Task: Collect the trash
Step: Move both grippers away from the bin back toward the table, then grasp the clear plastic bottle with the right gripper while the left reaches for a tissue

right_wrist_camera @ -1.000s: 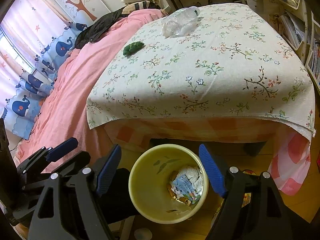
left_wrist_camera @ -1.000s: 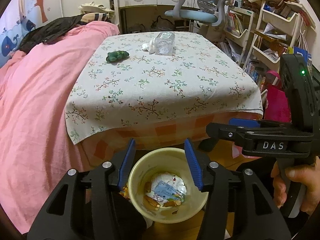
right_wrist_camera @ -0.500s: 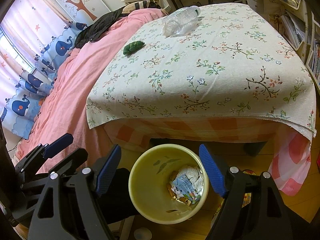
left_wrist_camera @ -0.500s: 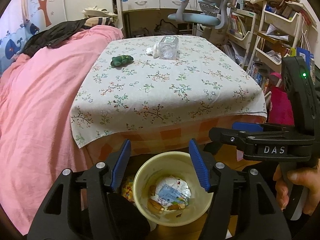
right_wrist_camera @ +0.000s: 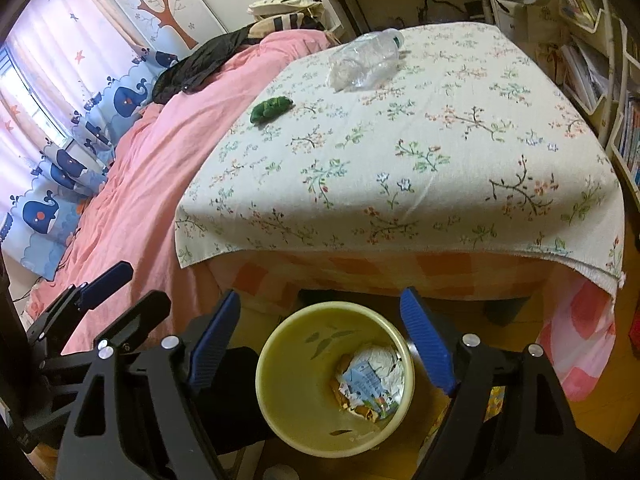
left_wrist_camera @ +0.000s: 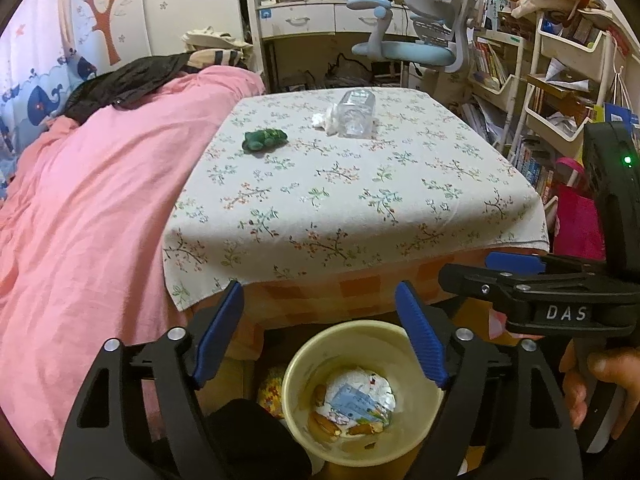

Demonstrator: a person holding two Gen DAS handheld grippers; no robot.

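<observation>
A cluttered bedroom: a low worktop under a flowered cloth, a pink bed against its left side, shelves to its right, and a yellow bin on the floor at its near edge.

The left gripper hangs over the bin with its fingers spreading; a second ago they stood much closer together, and now they are wide with nothing between them. The right gripper hovers over the same bin, fingers also wide and empty, edging a little further apart. A hand holds its handle at the right of the left view.

Inside the bin lies a crumpled wrapper on other scraps, so that piece looks delivered.

Left on the worktop, well beyond the bin: 1 clear bottle lying near the far edge, 1 white tissue wad touching its left side, and 1 green crumpled piece nearer the bed. With both grippers free, either could probably reach for these 3 next.
</observation>
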